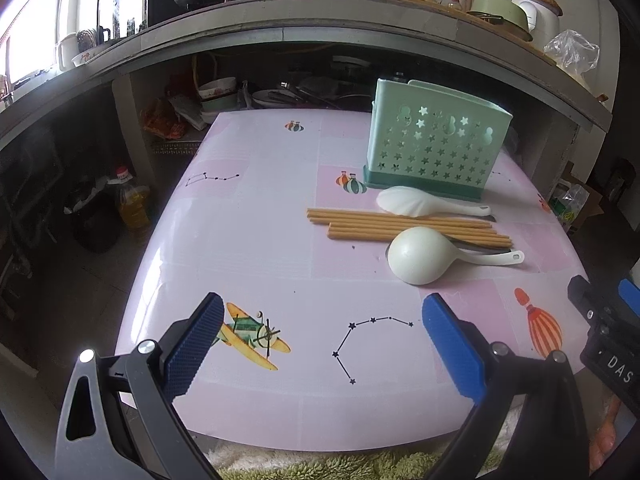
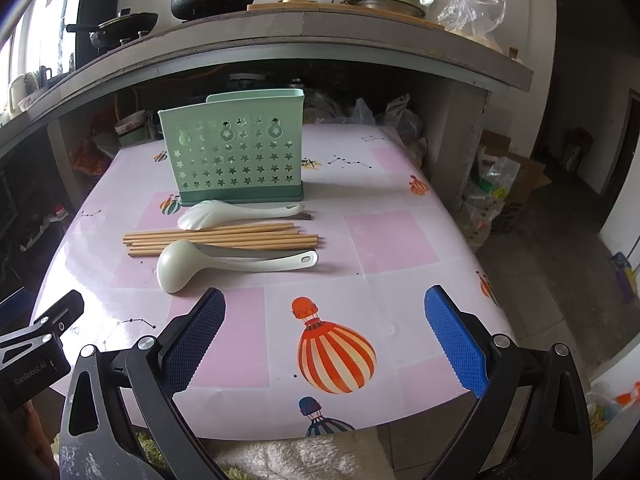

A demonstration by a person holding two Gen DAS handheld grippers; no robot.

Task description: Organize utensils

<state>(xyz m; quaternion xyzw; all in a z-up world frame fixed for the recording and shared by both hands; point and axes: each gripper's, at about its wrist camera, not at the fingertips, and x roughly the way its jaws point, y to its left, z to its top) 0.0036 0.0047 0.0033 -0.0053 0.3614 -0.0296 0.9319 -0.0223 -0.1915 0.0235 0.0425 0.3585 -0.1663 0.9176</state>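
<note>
- My left gripper [image 1: 320, 344] hangs over the near part of the table [image 1: 248, 240], its blue pads spread wide and nothing between them.
- My right gripper [image 2: 326, 338] is likewise released, empty, over the near edge on the side away from the holder's front.
- The green utensil holder [image 2: 236, 160] is my landmark: it stands upright toward the far side of the table, star cut-outs facing me.
- I cannot see into the holder from either wrist view, so I cannot tell what it contains.
- Just in front of the holder's base lies the flat white rice paddle [image 2: 208, 214], its handle pointing toward my right.
- Nearer me than the paddle, the wooden chopsticks [image 2: 220, 238] lie in a loose bundle parallel to the holder's front; the paddle's blade overlaps them.
- Nearest me of the set, the white ladle [image 2: 176, 266] rests bowl-down, its handle running along the chopsticks.
- A dark flat item shows under the ladle handle; I cannot make it out.
- Between the ladle and both grippers the tablecloth is open room.
- Left of the holder the table is bare out to its edge, beyond which the floor drops away.
- Behind the holder a concrete counter [image 2: 320, 36] overhangs the table's far edge.
</note>
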